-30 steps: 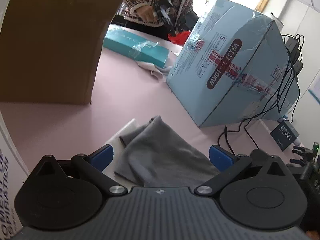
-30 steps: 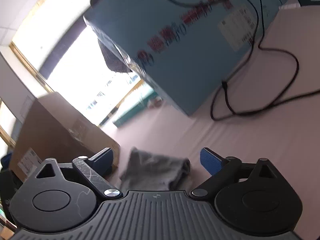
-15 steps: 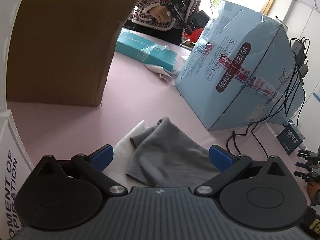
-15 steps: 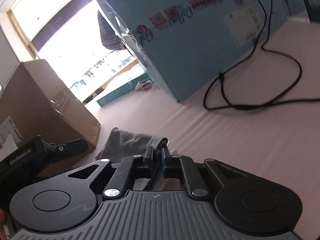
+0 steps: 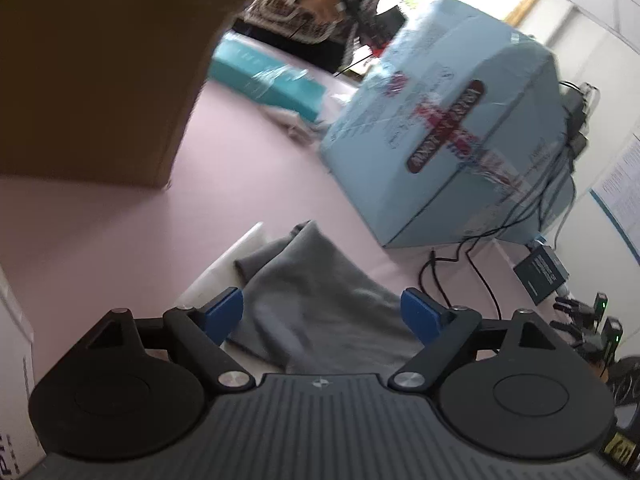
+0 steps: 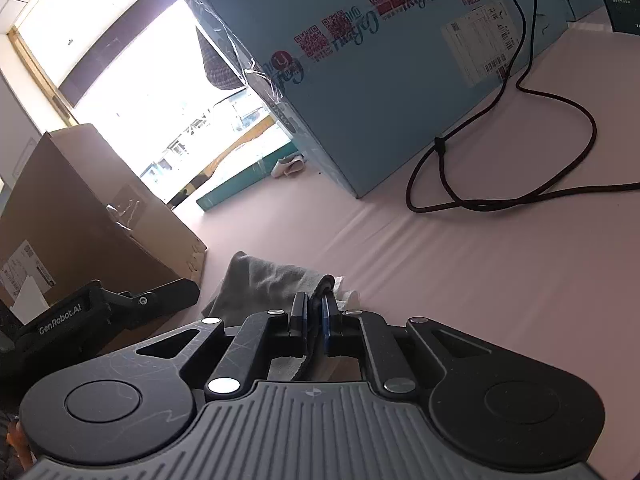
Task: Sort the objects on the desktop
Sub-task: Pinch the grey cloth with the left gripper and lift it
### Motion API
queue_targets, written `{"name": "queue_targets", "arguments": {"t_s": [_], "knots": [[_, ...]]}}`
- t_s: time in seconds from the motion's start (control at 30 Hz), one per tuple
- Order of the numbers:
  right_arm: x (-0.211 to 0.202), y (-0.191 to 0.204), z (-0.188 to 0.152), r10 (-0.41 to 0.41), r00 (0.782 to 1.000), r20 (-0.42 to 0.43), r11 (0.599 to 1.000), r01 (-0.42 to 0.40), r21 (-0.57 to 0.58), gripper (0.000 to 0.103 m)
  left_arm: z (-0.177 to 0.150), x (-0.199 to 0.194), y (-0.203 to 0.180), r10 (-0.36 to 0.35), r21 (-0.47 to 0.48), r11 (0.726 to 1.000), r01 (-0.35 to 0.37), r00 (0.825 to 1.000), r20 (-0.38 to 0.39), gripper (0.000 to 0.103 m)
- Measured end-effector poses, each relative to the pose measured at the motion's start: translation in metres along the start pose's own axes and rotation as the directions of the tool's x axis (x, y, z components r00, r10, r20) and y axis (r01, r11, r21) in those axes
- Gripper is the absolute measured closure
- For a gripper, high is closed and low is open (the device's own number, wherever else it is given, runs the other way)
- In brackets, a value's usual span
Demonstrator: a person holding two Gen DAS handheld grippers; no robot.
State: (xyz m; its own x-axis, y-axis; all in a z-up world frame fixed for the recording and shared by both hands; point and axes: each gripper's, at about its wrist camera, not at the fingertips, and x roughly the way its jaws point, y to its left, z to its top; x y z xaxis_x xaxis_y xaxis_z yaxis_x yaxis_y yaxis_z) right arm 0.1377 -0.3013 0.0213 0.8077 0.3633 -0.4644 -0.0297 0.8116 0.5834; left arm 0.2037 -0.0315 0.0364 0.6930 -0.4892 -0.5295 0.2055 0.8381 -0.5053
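Grey cloth [image 5: 320, 300] crumpled on pink table [image 5: 100, 220], partly over a white sheet [image 5: 224, 268]. Right gripper [image 6: 315, 312] clamped on the cloth's [image 6: 264, 280] near edge, fabric pinched between the blue pads [image 6: 326, 316]. Left gripper [image 5: 322, 312] spread wide, pads [image 5: 222, 308] either side of the cloth, not squeezing it. Brown carton [image 5: 100, 60] far left; big blue box [image 5: 460, 120] to the right, black cable [image 6: 500, 152] looped on the table before it. Teal flat box [image 5: 264, 80] beyond. Person in patterned sleeve [image 5: 296, 0] at the far edge
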Motion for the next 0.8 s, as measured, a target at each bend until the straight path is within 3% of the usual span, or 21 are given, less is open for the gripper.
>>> {"name": "queue_targets", "arguments": {"t_s": [0.2, 0.37, 0.6, 0.63, 0.7, 0.77, 0.8], "knots": [[-0.001, 0.001, -0.001, -0.003, 1.0, 0.003, 1.0, 0.003, 0.004, 0.096, 0.0, 0.018, -0.002, 0.086, 0.011, 0.996, -0.085, 0.996, -0.029, 0.02], [-0.001, 0.002, -0.001, -0.013, 1.0, 0.004, 1.0, 0.013, 0.009, 0.096, 0.005, 0.028, -0.007, 0.132, 0.025, 0.991, -0.132, 0.991, 0.001, 0.018], [0.003, 0.003, -0.001, -0.035, 0.999, -0.004, 0.999, 0.035, -0.003, 0.096, 0.007, 0.049, -0.017, 0.156, 0.083, 0.984, -0.156, 0.988, 0.008, 0.014], [0.003, 0.003, -0.002, -0.036, 0.999, -0.006, 0.999, 0.036, -0.001, 0.096, 0.007, 0.05, -0.017, 0.153, 0.078, 0.985, -0.154, 0.988, 0.009, 0.016], [0.005, 0.001, -0.002, -0.039, 0.999, -0.008, 0.999, 0.04, 0.004, 0.096, 0.008, 0.05, -0.015, 0.159, 0.068, 0.985, -0.159, 0.987, 0.012, 0.032], [0.005, 0.0, -0.002, -0.043, 0.999, -0.008, 0.999, 0.043, 0.005, 0.096, 0.007, 0.048, -0.014, 0.194, 0.065, 0.979, -0.195, 0.981, 0.028, 0.057], [0.005, 0.0, -0.002, -0.044, 0.999, -0.007, 0.999, 0.044, 0.005, 0.096, 0.005, 0.048, -0.015, 0.217, 0.075, 0.973, -0.219, 0.975, 0.038, 0.061]]}}
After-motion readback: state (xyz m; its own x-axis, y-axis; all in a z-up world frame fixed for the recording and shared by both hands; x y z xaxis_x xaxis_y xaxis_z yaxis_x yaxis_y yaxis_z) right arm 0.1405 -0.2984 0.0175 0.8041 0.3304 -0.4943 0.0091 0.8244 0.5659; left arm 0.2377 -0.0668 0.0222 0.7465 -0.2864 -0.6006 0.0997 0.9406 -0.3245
